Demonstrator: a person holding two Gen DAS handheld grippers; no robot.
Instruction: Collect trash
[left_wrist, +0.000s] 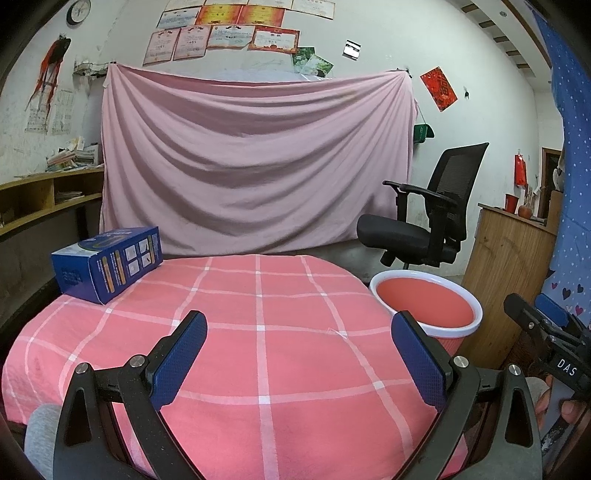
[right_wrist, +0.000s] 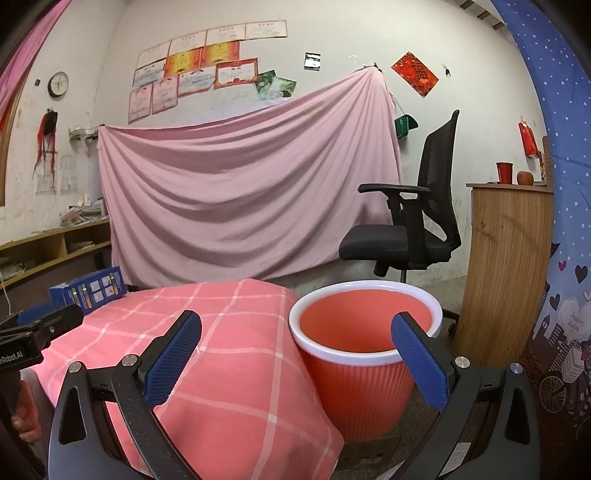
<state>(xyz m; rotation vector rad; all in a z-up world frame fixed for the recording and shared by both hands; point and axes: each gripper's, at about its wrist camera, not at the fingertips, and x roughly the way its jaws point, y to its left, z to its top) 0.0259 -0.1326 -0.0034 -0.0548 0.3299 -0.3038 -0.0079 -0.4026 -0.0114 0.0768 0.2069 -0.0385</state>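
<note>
A blue cardboard box (left_wrist: 107, 264) lies at the far left edge of the pink checked tablecloth (left_wrist: 258, 350); the right wrist view shows the box (right_wrist: 88, 290) small at the left. A red ribbed bin with a white rim (right_wrist: 364, 354) stands on the floor just right of the table, its inside showing nothing; in the left wrist view the bin (left_wrist: 424, 306) is at the right. My left gripper (left_wrist: 299, 338) hovers open over the near cloth, nothing between its fingers. My right gripper (right_wrist: 295, 341) is open, straddling the table edge and the bin's rim.
A black office chair (right_wrist: 410, 225) stands behind the bin. A wooden cabinet (right_wrist: 506, 258) with a red cup and an apple stands at the right. A pink sheet (left_wrist: 255, 162) hangs on the back wall. Low shelves (left_wrist: 44, 199) run along the left.
</note>
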